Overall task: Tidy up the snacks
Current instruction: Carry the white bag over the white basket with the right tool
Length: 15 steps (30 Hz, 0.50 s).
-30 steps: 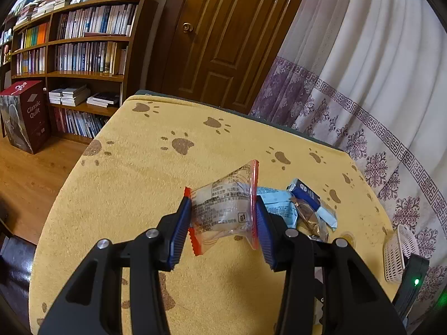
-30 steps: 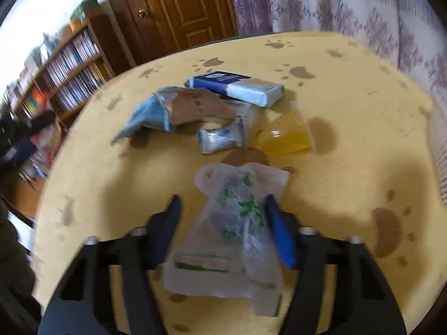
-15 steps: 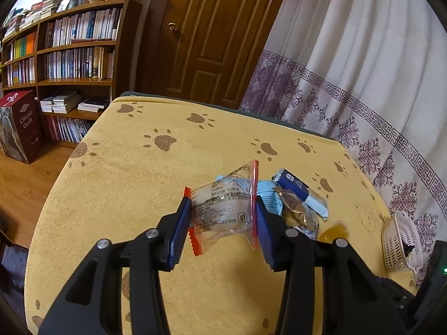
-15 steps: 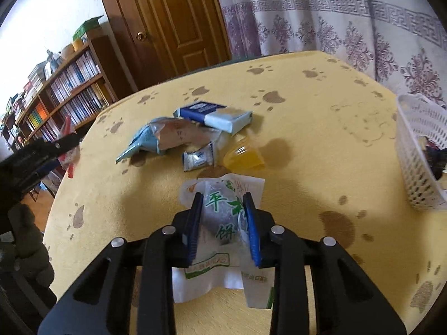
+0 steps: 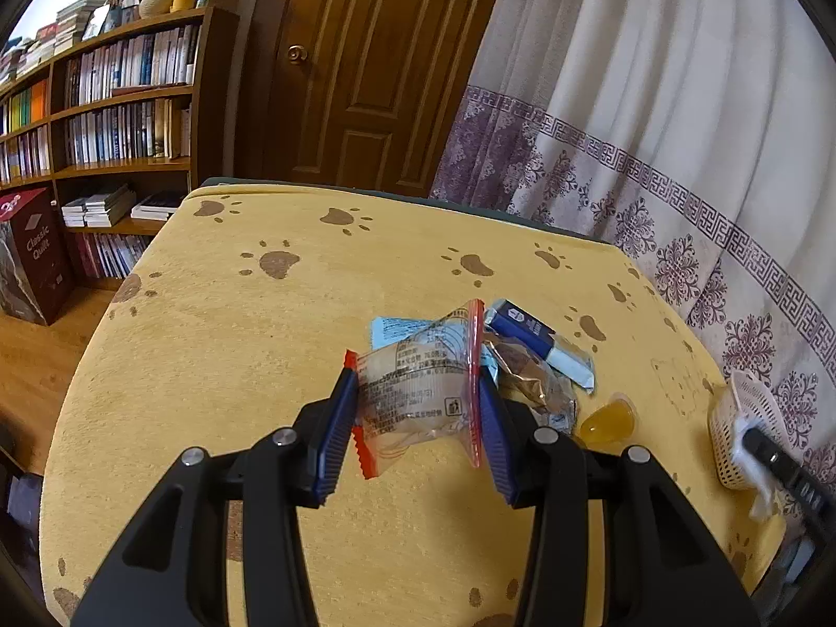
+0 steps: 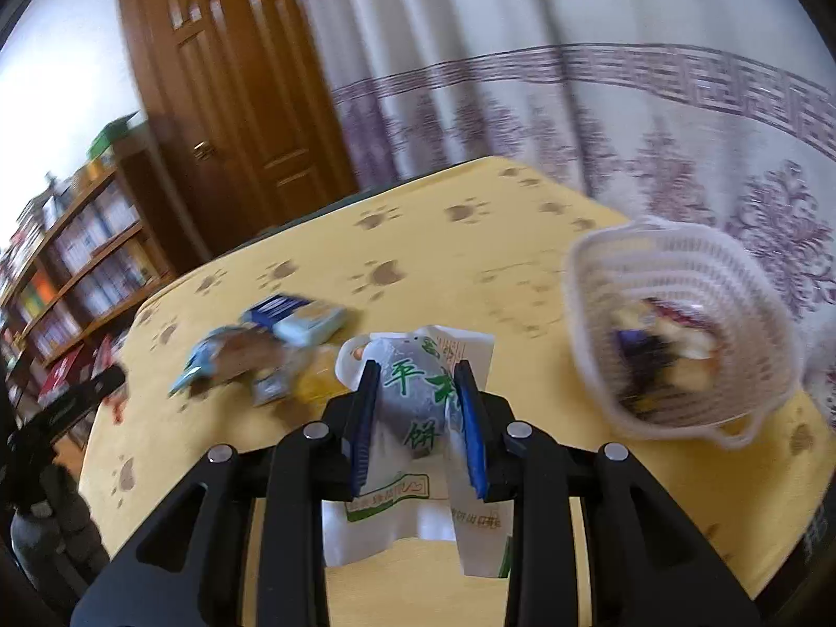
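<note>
a round table (image 5: 219,366) wears a fuzzy yellow cloth printed with brown paw marks. at its right edge sits a white slotted plastic basket (image 6: 674,282) with blurred snacks inside. the right gripper (image 6: 418,413) is clamped on a white crinkly packet (image 6: 413,392) lettered in green chinese characters, held near the basket. the left gripper (image 5: 418,413) is clamped on a clear film packet (image 5: 418,392) with red serrated ends and small unreadable black print, above the table beside a loose snack pile (image 5: 527,366).
</note>
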{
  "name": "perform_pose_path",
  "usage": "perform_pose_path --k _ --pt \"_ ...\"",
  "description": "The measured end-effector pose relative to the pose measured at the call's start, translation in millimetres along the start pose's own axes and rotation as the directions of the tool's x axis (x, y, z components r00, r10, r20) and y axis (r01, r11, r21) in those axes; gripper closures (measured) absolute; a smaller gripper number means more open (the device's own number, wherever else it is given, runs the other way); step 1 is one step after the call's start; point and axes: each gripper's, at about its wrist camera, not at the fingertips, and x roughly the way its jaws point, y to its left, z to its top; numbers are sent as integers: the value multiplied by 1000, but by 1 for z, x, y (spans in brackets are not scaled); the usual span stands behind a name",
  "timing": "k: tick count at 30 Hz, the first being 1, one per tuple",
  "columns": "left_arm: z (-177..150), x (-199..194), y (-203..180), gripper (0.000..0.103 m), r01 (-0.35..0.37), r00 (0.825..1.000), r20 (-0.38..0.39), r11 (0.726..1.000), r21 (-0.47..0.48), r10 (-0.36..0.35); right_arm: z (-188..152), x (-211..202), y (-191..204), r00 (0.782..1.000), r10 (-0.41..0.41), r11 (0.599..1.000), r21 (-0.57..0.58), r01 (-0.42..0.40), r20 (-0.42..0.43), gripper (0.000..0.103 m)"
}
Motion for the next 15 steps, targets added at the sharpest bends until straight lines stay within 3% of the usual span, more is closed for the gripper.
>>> perform_pose_path --k 15 --pt "-7 9 -16 58 -3 1000 -19 999 53 4 28 -14 -116 974 -217 966 157 205 63 73"
